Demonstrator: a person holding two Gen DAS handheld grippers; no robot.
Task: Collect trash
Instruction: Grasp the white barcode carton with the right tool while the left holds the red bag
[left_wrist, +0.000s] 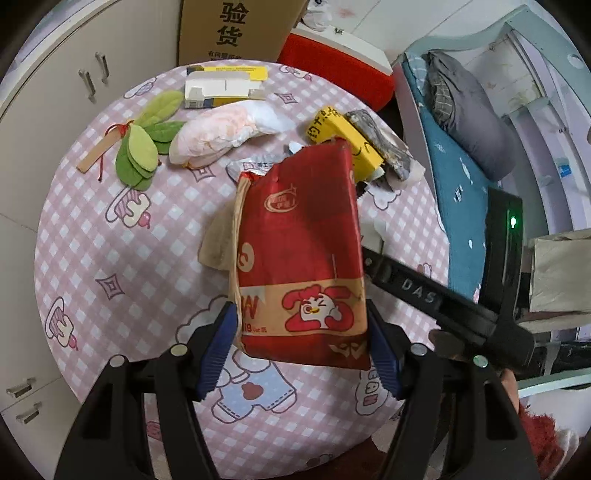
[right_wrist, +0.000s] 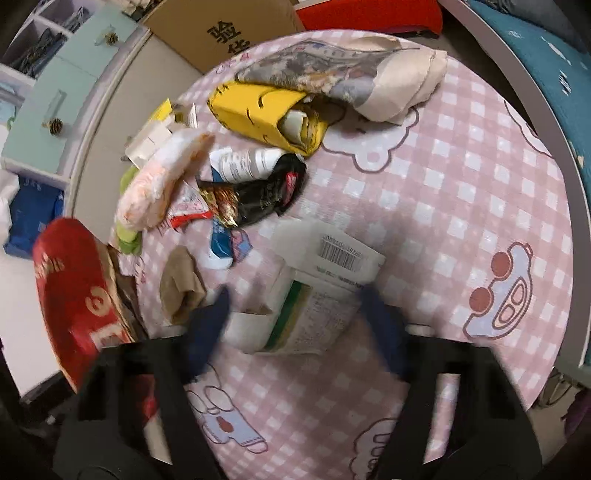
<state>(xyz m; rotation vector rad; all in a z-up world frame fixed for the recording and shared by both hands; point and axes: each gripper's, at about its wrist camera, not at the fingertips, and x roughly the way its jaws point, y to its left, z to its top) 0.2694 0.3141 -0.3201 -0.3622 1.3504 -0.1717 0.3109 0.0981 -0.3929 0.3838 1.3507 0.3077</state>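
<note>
My left gripper (left_wrist: 301, 332) is shut on a red paper bag (left_wrist: 301, 251) with a cartoon chicken and holds it upright above the round pink checked table (left_wrist: 92, 240). The bag also shows at the left of the right wrist view (right_wrist: 74, 288). My right gripper (right_wrist: 295, 317) is open, its blue fingertips on either side of a white and green carton (right_wrist: 314, 295) that lies on the table; the view is blurred. Further back lie a yellow box (right_wrist: 258, 110), a black wrapper (right_wrist: 258, 199), a white bottle (right_wrist: 247, 162) and a pink-white plastic bag (right_wrist: 162, 181).
A brown crumpled paper (right_wrist: 183, 284) lies left of the carton. Green fabric leaves (left_wrist: 140, 147), a white and yellow box (left_wrist: 221, 85) and a printed pouch (right_wrist: 332, 74) lie on the table. A cardboard box (left_wrist: 236, 26), a red case (left_wrist: 332, 62), cupboards and a bed stand around it.
</note>
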